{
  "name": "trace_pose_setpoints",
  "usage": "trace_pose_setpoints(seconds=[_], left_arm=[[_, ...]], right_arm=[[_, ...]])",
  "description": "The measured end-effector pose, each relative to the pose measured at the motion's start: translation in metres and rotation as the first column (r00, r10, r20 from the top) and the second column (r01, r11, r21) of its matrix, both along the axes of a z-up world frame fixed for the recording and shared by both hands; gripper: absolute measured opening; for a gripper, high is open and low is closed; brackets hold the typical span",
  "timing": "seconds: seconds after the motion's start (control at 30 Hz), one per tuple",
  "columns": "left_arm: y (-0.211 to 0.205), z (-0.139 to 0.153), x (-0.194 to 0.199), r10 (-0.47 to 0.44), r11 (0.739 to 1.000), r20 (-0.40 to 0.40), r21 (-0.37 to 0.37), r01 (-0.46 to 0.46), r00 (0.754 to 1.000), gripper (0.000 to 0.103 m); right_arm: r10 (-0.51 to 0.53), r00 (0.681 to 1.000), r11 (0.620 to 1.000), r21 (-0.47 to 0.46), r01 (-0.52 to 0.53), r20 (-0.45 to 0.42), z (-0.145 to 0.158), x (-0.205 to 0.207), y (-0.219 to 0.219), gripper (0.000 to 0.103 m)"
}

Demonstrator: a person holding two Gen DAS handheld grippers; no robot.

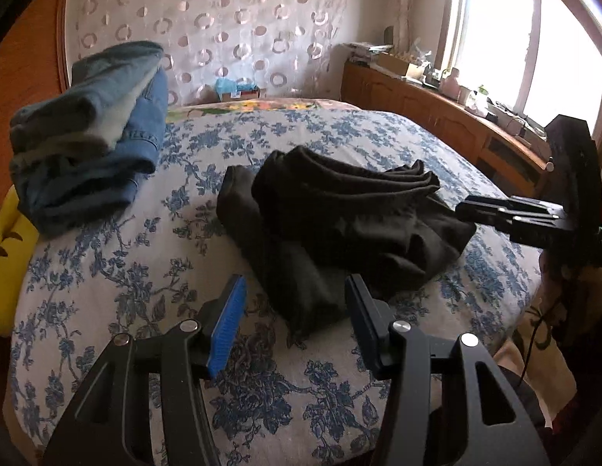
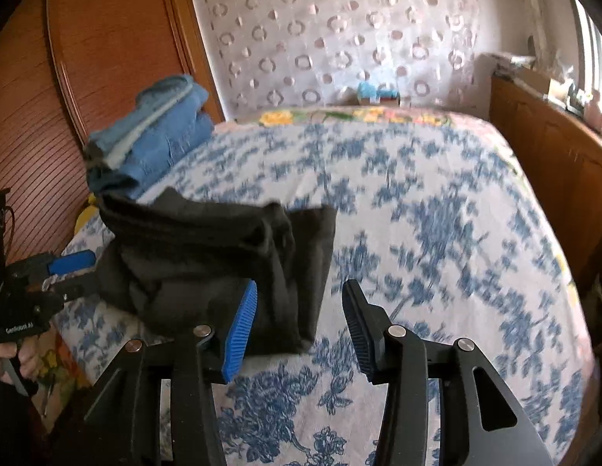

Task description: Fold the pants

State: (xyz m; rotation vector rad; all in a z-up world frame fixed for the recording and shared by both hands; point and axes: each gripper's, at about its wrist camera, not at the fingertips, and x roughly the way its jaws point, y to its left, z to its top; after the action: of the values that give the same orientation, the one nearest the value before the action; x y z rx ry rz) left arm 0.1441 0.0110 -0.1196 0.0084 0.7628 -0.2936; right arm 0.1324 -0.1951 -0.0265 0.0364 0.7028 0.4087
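Black pants [image 1: 340, 217] bunched on floral bed [image 1: 107, 272], jeans pile [image 1: 91, 147] beyond, left claw [image 1: 297, 330] and right claw [image 2: 301, 330] both spread empty

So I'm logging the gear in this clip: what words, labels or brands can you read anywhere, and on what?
"GenRobot AI": white print on the body of the left claw, seen from the right wrist view; slightly blurred, so the reading is likely, not certain.
Box at the headboard: label too small to read.
Nothing readable on the black pants.

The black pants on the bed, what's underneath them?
The black pants lie bunched on the blue-flowered bedspread. Only that sheet shows around them; whatever sits directly beneath is covered.
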Motion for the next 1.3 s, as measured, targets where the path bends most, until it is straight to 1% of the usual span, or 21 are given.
trace_pose_setpoints(seconds=[0.17,0.27,0.33,0.37,0.43,0.47,0.53,0.57,0.67,0.77,0.9,1.07,1.2,1.23,1.27,1.3], left_arm=[[-0.007,-0.006,0.007,-0.015,1.0,-0.014,0.014,0.015,1.0,0.054],[-0.008,-0.011,0.01,-0.019,1.0,-0.028,0.016,0.02,0.999,0.048],[-0.008,-0.013,0.012,-0.016,1.0,-0.033,0.016,0.017,0.999,0.045],[-0.008,-0.014,0.012,-0.016,1.0,-0.035,0.016,0.017,0.999,0.042],[-0.008,-0.015,0.012,-0.02,1.0,-0.034,0.013,0.02,0.999,0.031],[-0.009,-0.015,0.011,-0.022,1.0,-0.031,0.016,0.022,0.999,0.02],[-0.01,-0.012,0.009,-0.02,0.999,-0.018,0.029,0.02,1.0,0.013],[-0.009,-0.008,0.007,-0.018,0.999,-0.008,0.029,0.018,1.0,0.009],[-0.002,-0.001,-0.002,-0.015,1.0,0.004,0.016,0.015,1.0,0.008],[0.004,0.0,-0.016,-0.021,1.0,-0.002,0.01,0.021,1.0,0.008],[0.002,0.001,-0.028,-0.033,0.999,-0.001,0.007,0.033,0.999,0.007],[0.003,0.002,-0.025,-0.02,1.0,0.002,0.004,0.02,1.0,0.007],[0.004,0.003,-0.022,-0.019,1.0,0.003,0.005,0.019,1.0,0.007],[0.004,0.002,-0.022,-0.022,1.0,0.001,0.008,0.022,1.0,0.008],[0.004,0.0,-0.021,-0.022,1.0,-0.006,0.01,0.022,1.0,0.012],[0.004,-0.001,-0.02,-0.02,1.0,-0.01,0.009,0.02,1.0,0.012]], right_arm=[[0.025,0.999,1.0,0.015,-0.025,-0.04,-0.005,0.01,0.005,0.047],[0.049,0.997,0.999,-0.019,-0.05,-0.063,-0.008,0.015,0.012,0.047],[0.055,0.997,0.997,-0.045,-0.057,-0.059,-0.009,0.015,0.016,0.047],[0.058,0.997,0.997,-0.05,-0.061,-0.057,-0.009,0.015,0.017,0.047],[0.059,0.997,0.997,-0.049,-0.061,-0.056,-0.009,0.015,0.018,0.046],[0.061,0.997,0.997,-0.049,-0.063,-0.055,-0.009,0.015,0.018,0.029],[0.066,0.997,0.996,-0.058,-0.069,-0.046,-0.009,0.014,0.018,0.014],[0.064,0.997,0.996,-0.06,-0.066,-0.036,-0.009,0.013,0.017,0.009],[0.056,0.998,0.997,-0.057,-0.057,-0.02,-0.007,0.006,0.01,0.006],[0.059,0.998,0.997,-0.038,-0.06,-0.025,-0.008,-0.008,-0.001,0.005],[0.057,0.998,0.998,-0.032,-0.057,-0.024,-0.007,-0.024,-0.011,0.004],[0.044,0.999,0.999,-0.029,-0.044,-0.014,-0.003,-0.029,-0.017,0.004],[0.037,0.999,0.999,-0.001,-0.037,-0.004,0.001,-0.028,-0.019,0.004],[0.034,0.999,0.999,0.002,-0.034,0.0,0.003,-0.028,-0.019,0.008],[0.03,1.0,1.0,0.004,-0.03,0.004,0.003,-0.026,-0.018,0.018],[0.024,1.0,1.0,0.001,-0.024,0.005,0.002,-0.026,-0.017,0.022]])
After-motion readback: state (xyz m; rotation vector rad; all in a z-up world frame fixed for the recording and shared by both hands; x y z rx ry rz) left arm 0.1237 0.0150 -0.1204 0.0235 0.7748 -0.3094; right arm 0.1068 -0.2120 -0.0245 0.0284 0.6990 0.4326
